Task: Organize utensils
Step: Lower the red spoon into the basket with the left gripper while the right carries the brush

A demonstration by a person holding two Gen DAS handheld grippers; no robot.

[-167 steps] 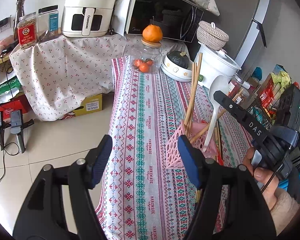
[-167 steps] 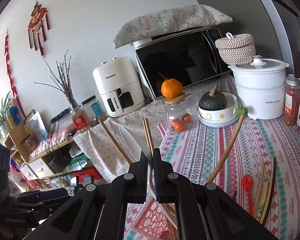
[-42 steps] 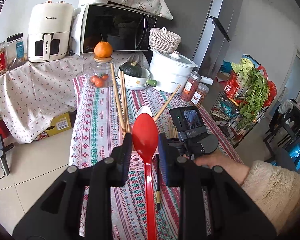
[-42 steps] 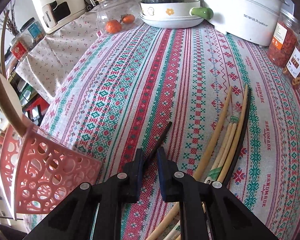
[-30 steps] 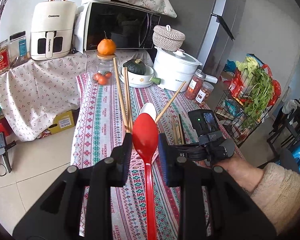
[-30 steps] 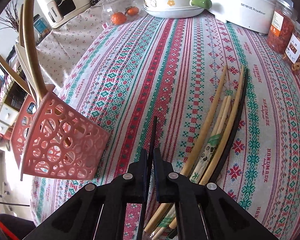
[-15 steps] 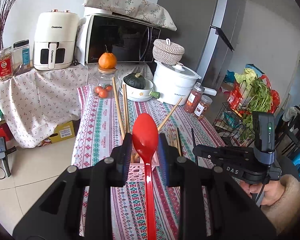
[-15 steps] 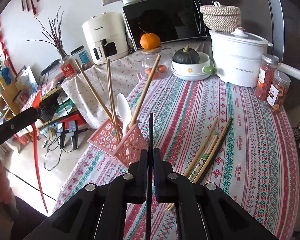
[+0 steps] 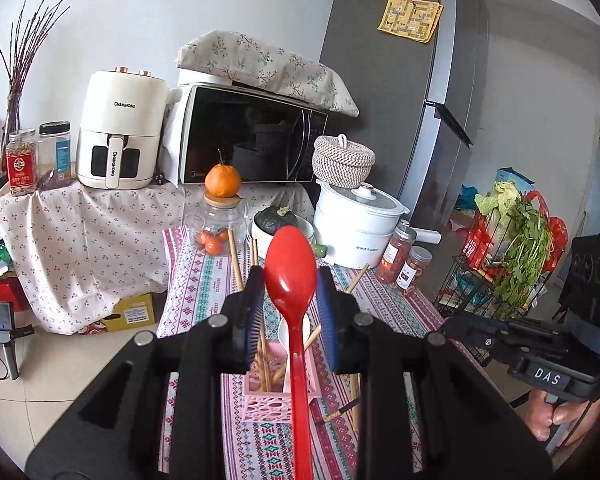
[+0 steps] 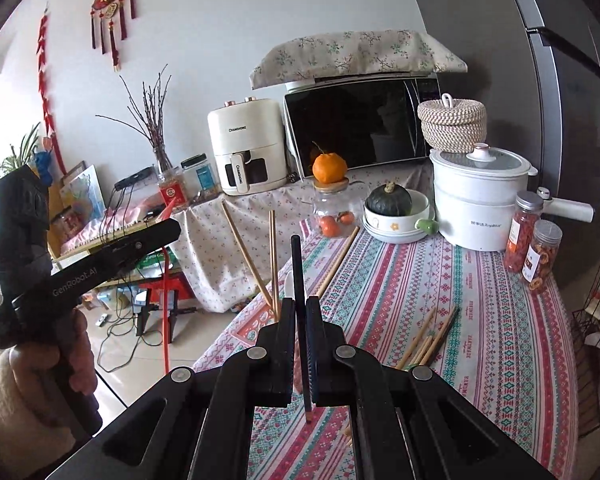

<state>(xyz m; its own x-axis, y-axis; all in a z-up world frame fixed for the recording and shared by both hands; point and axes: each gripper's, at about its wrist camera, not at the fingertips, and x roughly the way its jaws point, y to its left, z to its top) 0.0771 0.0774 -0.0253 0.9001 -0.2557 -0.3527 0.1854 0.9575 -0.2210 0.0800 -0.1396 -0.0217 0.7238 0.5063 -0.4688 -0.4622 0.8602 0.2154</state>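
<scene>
My left gripper [image 9: 289,316] is shut on a red spoon [image 9: 290,276], bowl up, held above the pink utensil basket [image 9: 278,398]. The basket holds wooden chopsticks [image 9: 236,260] and a white spoon [image 9: 290,334]. My right gripper [image 10: 300,332] is shut on a black chopstick [image 10: 298,272], held upright above the table. The right gripper shows at the right of the left wrist view [image 9: 452,326]. The left gripper shows at the left of the right wrist view [image 10: 172,230]. Loose chopsticks [image 10: 428,338] lie on the striped tablecloth [image 10: 480,320].
At the table's far end stand a glass jar [image 9: 220,226] with an orange on top, a bowl with a squash [image 9: 278,220], a white cooker [image 9: 356,224] and two spice jars [image 9: 404,258]. A wire rack with greens [image 9: 512,256] stands right of the table.
Both grippers have risen and tilted up. The red spoon and the black chopstick stay gripped. The right gripper has drawn back from the basket toward the right.
</scene>
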